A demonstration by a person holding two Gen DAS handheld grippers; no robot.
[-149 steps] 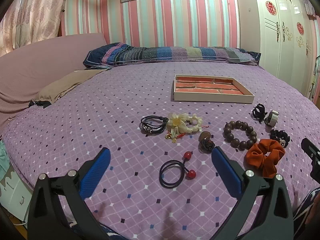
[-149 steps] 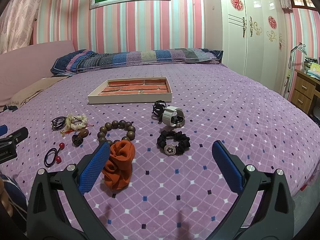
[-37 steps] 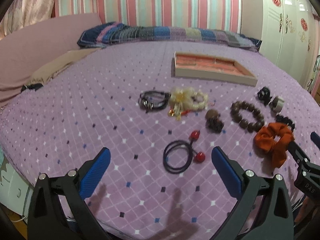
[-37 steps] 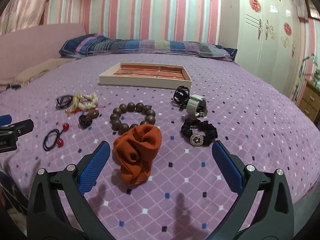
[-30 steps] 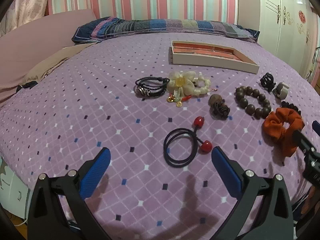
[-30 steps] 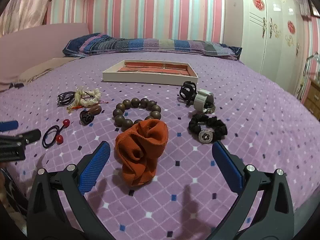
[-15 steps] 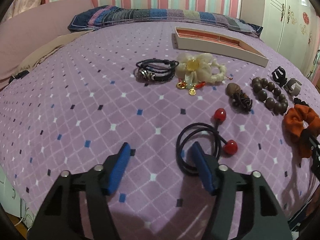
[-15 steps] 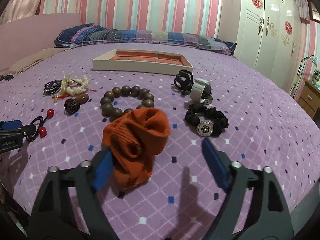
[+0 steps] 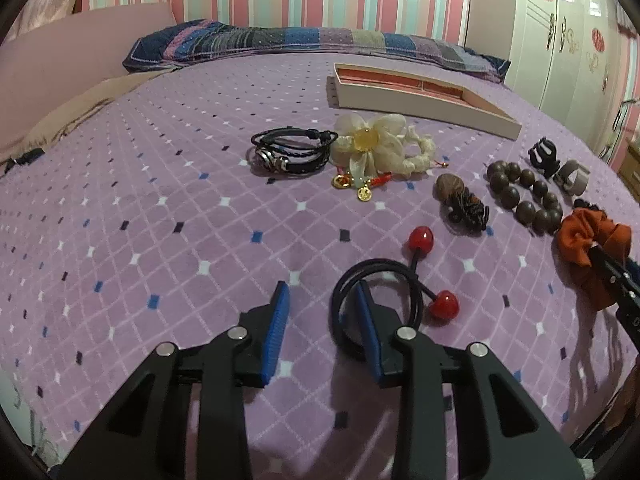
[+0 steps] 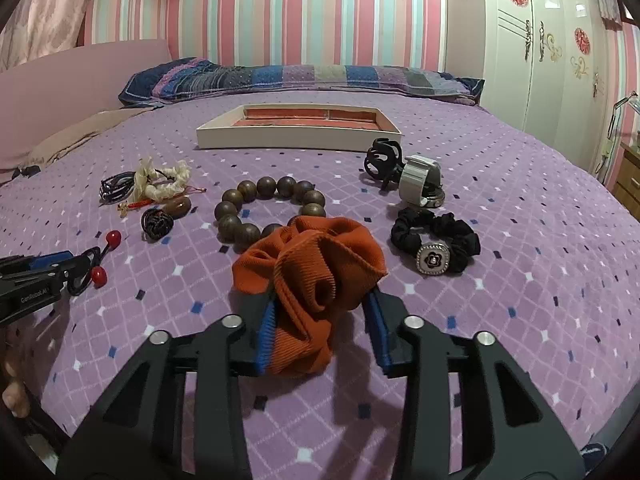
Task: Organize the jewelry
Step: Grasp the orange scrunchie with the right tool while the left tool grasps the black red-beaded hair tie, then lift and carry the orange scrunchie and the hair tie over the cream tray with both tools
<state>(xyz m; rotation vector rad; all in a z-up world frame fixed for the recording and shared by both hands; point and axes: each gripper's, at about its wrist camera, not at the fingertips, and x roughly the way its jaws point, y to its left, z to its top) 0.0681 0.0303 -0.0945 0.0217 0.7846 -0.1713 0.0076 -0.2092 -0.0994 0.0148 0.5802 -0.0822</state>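
On the purple bedspread lies a black hair tie [image 9: 384,265] with two red beads. My left gripper [image 9: 322,286] is low over it with its jaws closing. Its right finger stands inside the loop and the loop's left strand lies between the pads, untouched. An orange scrunchie [image 10: 316,264] fills the gap of my right gripper [image 10: 320,300], whose jaws are closing with both pads against the fabric. The cream jewelry tray [image 10: 296,136] with a reddish lining sits farther back, holding nothing that I can see.
A wooden bead bracelet [image 10: 248,234], a black scrunchie with a charm [image 10: 436,228], a black claw clip [image 10: 382,160] and a grey band [image 10: 418,184] lie near the orange scrunchie. A cream flower tie [image 9: 376,148], a black cord bracelet [image 9: 292,152] and a brown knot charm [image 9: 460,200] lie before the tray.
Both grippers came down and forward onto the bedspread and their jaws narrowed from wide open. The left now straddles the hair tie's strand, the right now squeezes the orange scrunchie.
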